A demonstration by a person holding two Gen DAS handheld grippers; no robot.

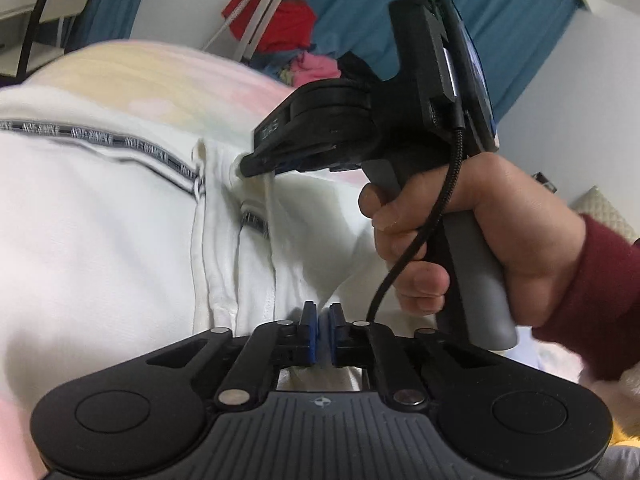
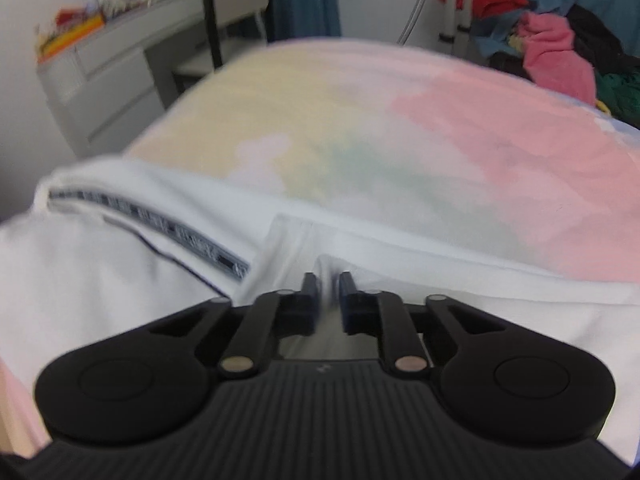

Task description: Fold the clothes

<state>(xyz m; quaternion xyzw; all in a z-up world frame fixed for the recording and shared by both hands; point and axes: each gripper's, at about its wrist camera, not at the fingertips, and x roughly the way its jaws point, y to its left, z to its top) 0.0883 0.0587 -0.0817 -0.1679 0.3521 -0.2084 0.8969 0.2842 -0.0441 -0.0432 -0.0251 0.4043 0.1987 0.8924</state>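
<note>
A white garment (image 1: 104,208) with a grey patterned stripe (image 1: 120,144) lies on a pastel pink and yellow bed cover (image 1: 132,76). My left gripper (image 1: 323,312) is shut on a fold of the white garment. My right gripper (image 1: 250,166), held by a hand in a maroon sleeve, pinches the garment's edge farther up. In the right wrist view the right gripper (image 2: 329,282) is shut on a ridge of the white garment (image 2: 100,264), next to the stripe (image 2: 168,232).
A pile of red, pink and dark clothes (image 2: 560,52) lies beyond the bed by a white rack (image 1: 264,4) and blue curtains (image 1: 400,16). A grey desk with drawers (image 2: 104,76) stands at the far left.
</note>
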